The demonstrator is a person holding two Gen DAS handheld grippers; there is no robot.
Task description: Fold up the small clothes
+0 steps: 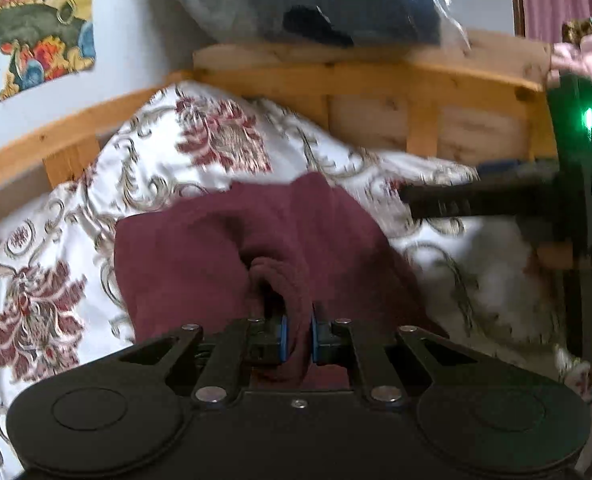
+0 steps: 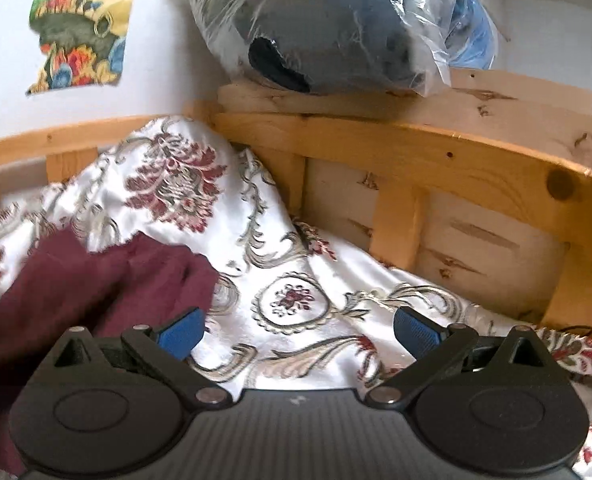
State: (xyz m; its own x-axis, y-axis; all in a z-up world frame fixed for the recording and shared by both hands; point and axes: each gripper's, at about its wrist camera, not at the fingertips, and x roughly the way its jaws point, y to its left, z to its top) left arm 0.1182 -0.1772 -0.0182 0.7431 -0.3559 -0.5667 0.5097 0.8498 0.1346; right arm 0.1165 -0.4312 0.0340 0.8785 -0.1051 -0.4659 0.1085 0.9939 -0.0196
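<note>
Maroon garment (image 1: pixel 224 248): a soft, fleecy dark-red piece of small clothing; it lies rumpled on the bedspread, one bunched fold drawn up into the left gripper; in the right wrist view the same garment (image 2: pixel 96 280) spreads over the lower left of the bed, beside the right gripper's left pad.
Left gripper (image 1: pixel 299 338): its two blue pads stand narrow, pinched on a ridge of the maroon cloth; the fabric fills the slim gap between them and spreads out ahead of the fingers.
Right gripper (image 2: pixel 298 334): fingers spread wide; nothing between the blue pads; only the bedspread shows through the gap; seen from the left wrist view as a dark bar (image 1: pixel 476 200) reaching in from the right, above the covers, blurred.
Bedspread (image 1: pixel 176 152): glossy white cloth with dark-red flowers and grey-gold scrolls; creased and heaped toward the corner of the bed.
Bed frame (image 2: pixel 416 152): pale knotty pine rails with slats, running behind the covers and along the right.
Plastic-wrapped bundle (image 2: pixel 336 28): dark grey and blue stuff in clear film; it rests on the frame's top rail.
Wall picture (image 2: pixel 84 28): a bright, many-coloured print on the white wall, upper left.
</note>
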